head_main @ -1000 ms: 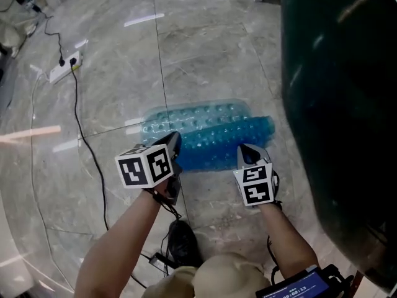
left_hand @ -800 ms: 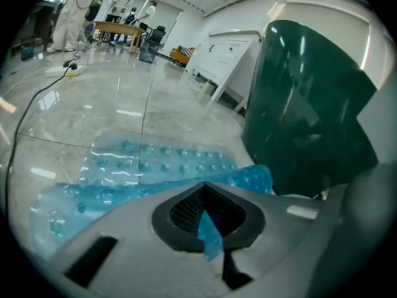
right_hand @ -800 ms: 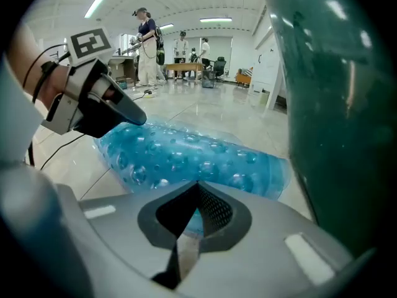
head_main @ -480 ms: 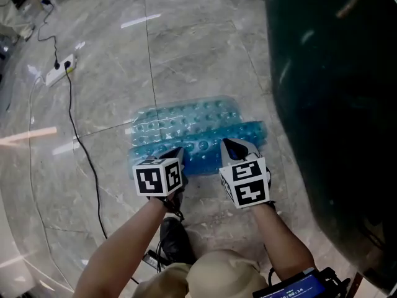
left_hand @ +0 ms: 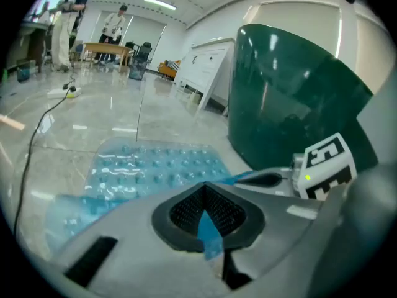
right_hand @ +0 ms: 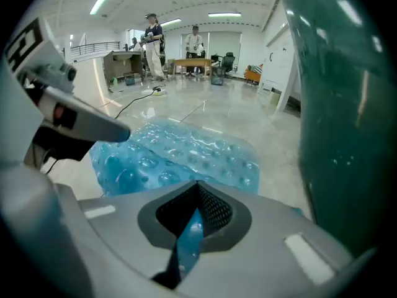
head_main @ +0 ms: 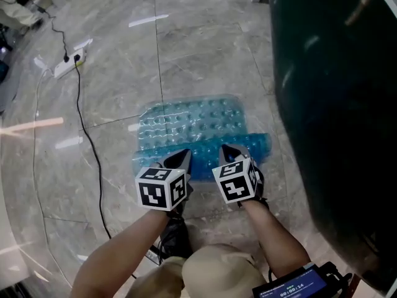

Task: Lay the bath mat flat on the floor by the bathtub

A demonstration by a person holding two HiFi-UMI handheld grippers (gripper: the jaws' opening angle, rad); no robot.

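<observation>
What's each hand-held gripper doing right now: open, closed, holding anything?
Left hand-held gripper: closed on the near edge of the blue bath mat.
Right hand-held gripper: closed on that same edge.

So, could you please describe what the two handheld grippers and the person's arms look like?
The left gripper and right gripper are grey, each carrying a white cube with black square markers and ending in dark mesh-textured jaws. Both forearms are bare; no sleeves show.

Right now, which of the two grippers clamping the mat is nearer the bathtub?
The right gripper: it clamps the bath mat on the side toward the dark green bathtub; the left gripper clamps it farther away.
</observation>
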